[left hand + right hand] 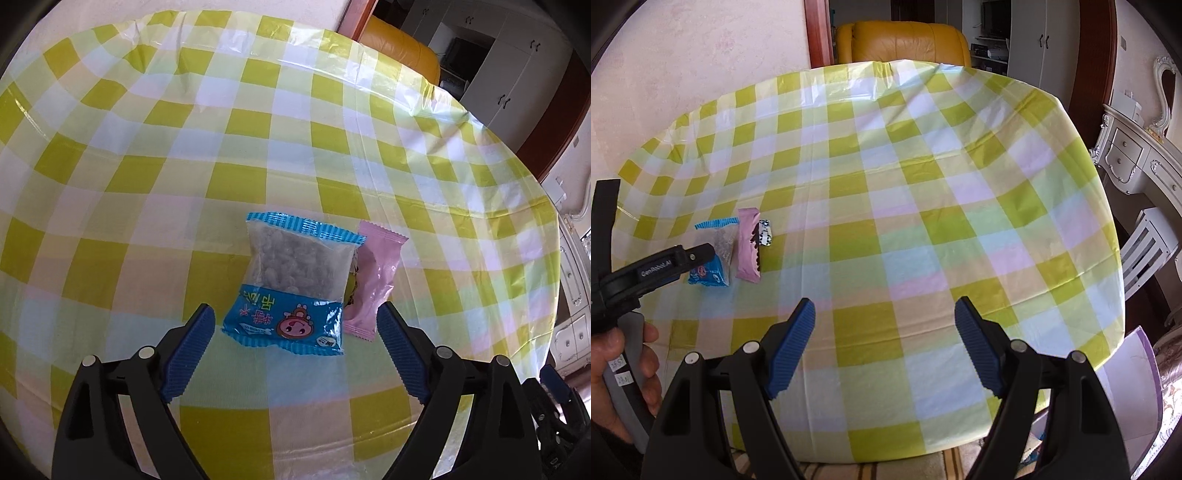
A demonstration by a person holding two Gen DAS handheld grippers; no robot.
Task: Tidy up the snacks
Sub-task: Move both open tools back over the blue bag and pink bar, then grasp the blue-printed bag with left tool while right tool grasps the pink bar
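Note:
A blue snack packet [291, 280] with a clear window and a cartoon face lies flat on the checked tablecloth [184, 166]. A pink packet [373, 280] lies against its right side, and a small patterned packet [352, 280] peeks out between them. My left gripper [295, 312] is open, its blue pads either side of the blue packet's near end without touching it. In the right wrist view the same blue packet [709, 273], pink packet [748, 247] and small packet [765, 232] sit at the table's left. My right gripper [885, 304] is open over bare cloth.
A person's hand [613, 373] holds the left gripper's handle at the lower left. A yellow leather armchair [905, 40] stands behind the table's far edge. To the right are a white dresser [1137, 162] and a white chair [1145, 251].

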